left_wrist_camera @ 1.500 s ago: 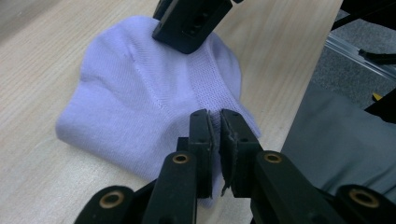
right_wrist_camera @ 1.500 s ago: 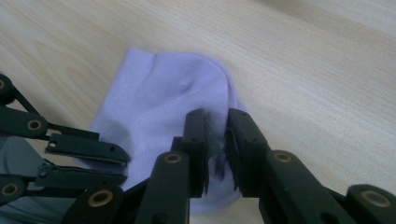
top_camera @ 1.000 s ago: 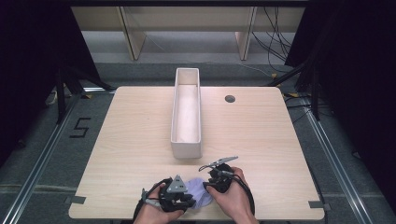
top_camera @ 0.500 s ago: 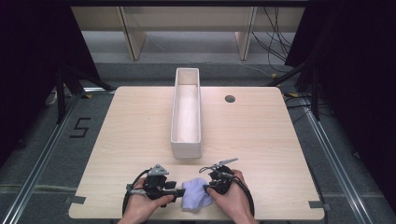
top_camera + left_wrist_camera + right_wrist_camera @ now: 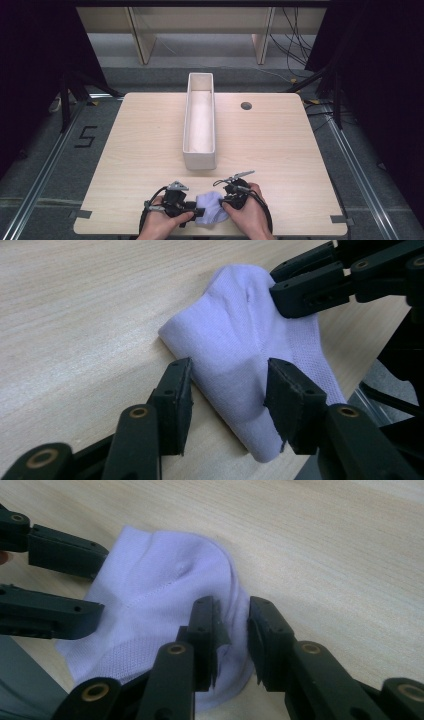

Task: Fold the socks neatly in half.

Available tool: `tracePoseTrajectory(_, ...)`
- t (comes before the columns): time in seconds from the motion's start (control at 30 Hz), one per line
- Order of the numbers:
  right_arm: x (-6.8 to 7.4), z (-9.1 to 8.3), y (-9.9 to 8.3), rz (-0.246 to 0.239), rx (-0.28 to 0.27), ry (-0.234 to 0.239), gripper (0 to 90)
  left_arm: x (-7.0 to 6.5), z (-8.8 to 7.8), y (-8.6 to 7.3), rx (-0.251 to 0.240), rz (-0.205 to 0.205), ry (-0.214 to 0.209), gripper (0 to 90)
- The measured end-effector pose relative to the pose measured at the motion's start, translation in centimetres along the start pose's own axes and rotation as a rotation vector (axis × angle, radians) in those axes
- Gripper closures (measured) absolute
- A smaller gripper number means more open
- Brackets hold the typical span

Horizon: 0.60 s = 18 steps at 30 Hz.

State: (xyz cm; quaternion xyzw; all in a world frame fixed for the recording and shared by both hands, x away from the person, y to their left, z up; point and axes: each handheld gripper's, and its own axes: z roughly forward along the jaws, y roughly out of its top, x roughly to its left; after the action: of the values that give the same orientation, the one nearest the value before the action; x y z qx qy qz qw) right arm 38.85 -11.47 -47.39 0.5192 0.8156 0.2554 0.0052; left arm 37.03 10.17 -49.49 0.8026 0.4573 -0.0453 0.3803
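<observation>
A pale lilac sock [image 5: 212, 211] lies folded at the table's front edge, between the two hands. My left gripper [image 5: 196, 211] points right at it. In the left gripper view the sock [image 5: 240, 335] lies flat between the jaws of the left gripper [image 5: 230, 390]; they have just been closing and stand apart from the cloth. My right gripper [image 5: 226, 204] comes from the other side. In the right gripper view the right gripper [image 5: 234, 630] has narrowed its jaws onto a fold at the rim of the sock [image 5: 160, 590].
A long white open box [image 5: 200, 120] stands lengthwise in the middle of the wooden table [image 5: 300, 165], its near end just beyond the grippers. A small dark round hole [image 5: 246, 105] sits at the back right. The sock overhangs the front edge a little.
The left gripper has drawn back to the left off the sock and its jaws stand wider. More of the sock now shows between the hands. The right hand has stayed put.
</observation>
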Motion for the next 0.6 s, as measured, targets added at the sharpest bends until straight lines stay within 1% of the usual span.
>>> tracePoseTrajectory(0.03, 0.00, 0.00, 0.00, 0.000, 0.000, 0.000, 73.0, -0.08, 0.03, -0.02, 0.000, 0.002, 0.015, 53.6)
tracePoseTrajectory(0.07, -0.01, -0.01, -0.01, 0.000, 0.000, 0.001, 73.0, -0.08, 0.05, -0.03, -0.003, 0.003, 0.016, 54.9)
tracePoseTrajectory(0.1, -0.01, -0.01, -0.02, 0.001, 0.000, 0.000, 73.0, -0.04, 0.07, -0.03, -0.002, 0.011, 0.008, 56.1)
tracePoseTrajectory(0.13, -0.01, -0.01, -0.02, -0.001, 0.000, 0.001, 73.0, -0.03, -0.01, -0.06, 0.007, 0.034, 0.029, 57.3)
tracePoseTrajectory(0.17, -0.01, 0.08, -0.04, -0.006, -0.001, 0.004, 73.1, 0.02, 0.04, -0.09, 0.002, 0.036, 0.020, 59.6)
tracePoseTrajectory(0.2, -0.01, 0.08, -0.04, -0.006, -0.001, 0.004, 73.1, 0.05, 0.02, -0.08, 0.007, 0.039, 0.019, 59.6)
tracePoseTrajectory(0.23, -0.11, 0.08, 0.00, -0.027, -0.001, 0.015, 73.1, -0.05, 0.14, -0.13, -0.011, 0.024, 0.018, 60.7)
tracePoseTrajectory(0.27, -0.07, 0.10, -0.02, -0.010, 0.002, 0.013, 73.0, -0.04, 0.13, -0.14, -0.011, 0.023, 0.017, 61.3)
tracePoseTrajectory(0.3, -0.03, 0.06, -0.05, -0.006, -0.001, -0.008, 73.0, -0.04, 0.13, -0.15, -0.014, 0.019, 0.017, 61.4)
tracePoseTrajectory(0.33, 0.02, 0.00, -0.07, 0.002, 0.002, -0.001, 73.1, -0.11, 0.07, -0.15, -0.015, 0.010, 0.027, 61.0)
tracePoseTrajectory(0.37, -0.10, 0.08, -0.18, -0.028, -0.010, -0.008, 73.0, 0.03, 0.04, -0.15, -0.013, 0.012, 0.011, 59.6)
tracePoseTrajectory(0.4, -0.11, 0.09, -0.20, -0.028, -0.012, -0.009, 73.1, 0.04, -0.03, -0.14, -0.018, 0.010, 0.016, 58.1)
tracePoseTrajectory(0.43, -0.08, 0.09, -0.22, -0.024, -0.012, -0.006, 73.1, 0.05, -0.14, -0.11, -0.019, 0.012, 0.033, 56.1)
tracePoseTrajectory(0.47, -0.07, 0.09, -0.22, -0.025, -0.012, -0.007, 73.1, 0.19, -0.18, -0.05, -0.019, 0.023, 0.047, 54.3)
tracePoseTrajectory(0.5, 0.00, 0.06, -0.20, -0.017, -0.006, -0.005, 73.1, 0.27, -0.07, -0.03, -0.030, 0.020, 0.042, 51.7)
tracePoseTrajectory(0.53, 0.03, 0.09, -0.18, -0.013, -0.004, -0.011, 73.1, 0.39, -0.09, 0.08, -0.022, 0.022, 0.044, 50.3)
tracePoseTrajectory(0.57, 0.39, -0.03, -0.20, 0.027, 0.014, 0.001, 73.0, 0.52, -0.04, 0.20, -0.029, 0.016, 0.039, 48.9)
tracePoseTrajectory(0.6, -0.12, 0.08, -0.17, -0.031, -0.008, -0.006, 73.1, 0.61, 0.01, 0.35, -0.042, 0.001, 0.039, 47.4)
